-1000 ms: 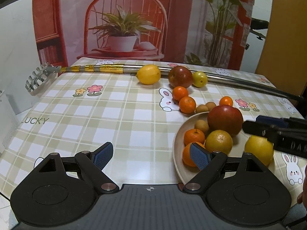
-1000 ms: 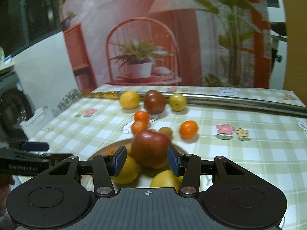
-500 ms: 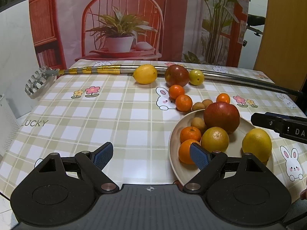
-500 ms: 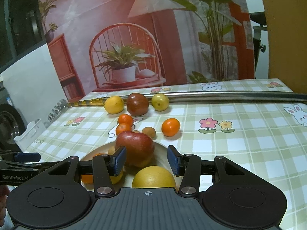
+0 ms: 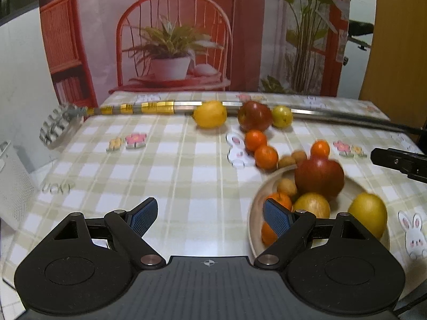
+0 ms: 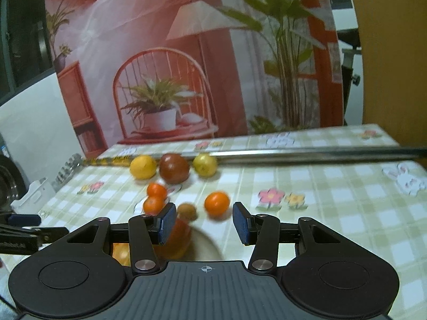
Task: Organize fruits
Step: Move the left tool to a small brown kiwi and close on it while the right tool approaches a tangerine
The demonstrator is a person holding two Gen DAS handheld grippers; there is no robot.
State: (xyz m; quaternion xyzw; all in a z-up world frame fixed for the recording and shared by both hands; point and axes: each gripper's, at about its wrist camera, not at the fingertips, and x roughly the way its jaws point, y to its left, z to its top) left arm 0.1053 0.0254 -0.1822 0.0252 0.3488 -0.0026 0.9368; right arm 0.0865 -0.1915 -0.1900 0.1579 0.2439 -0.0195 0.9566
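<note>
My left claw is hovering open over the near tabletop, gripping nothing. My right claw is also standing open and empty above the plate. The plate is carrying a red apple, oranges and a yellow fruit. Far off, a lemon, a dark apple and a small green fruit are lying against a metal pole. Loose mandarins are sitting between them and the plate. The tablecloth is reading "LUCKY".
</note>
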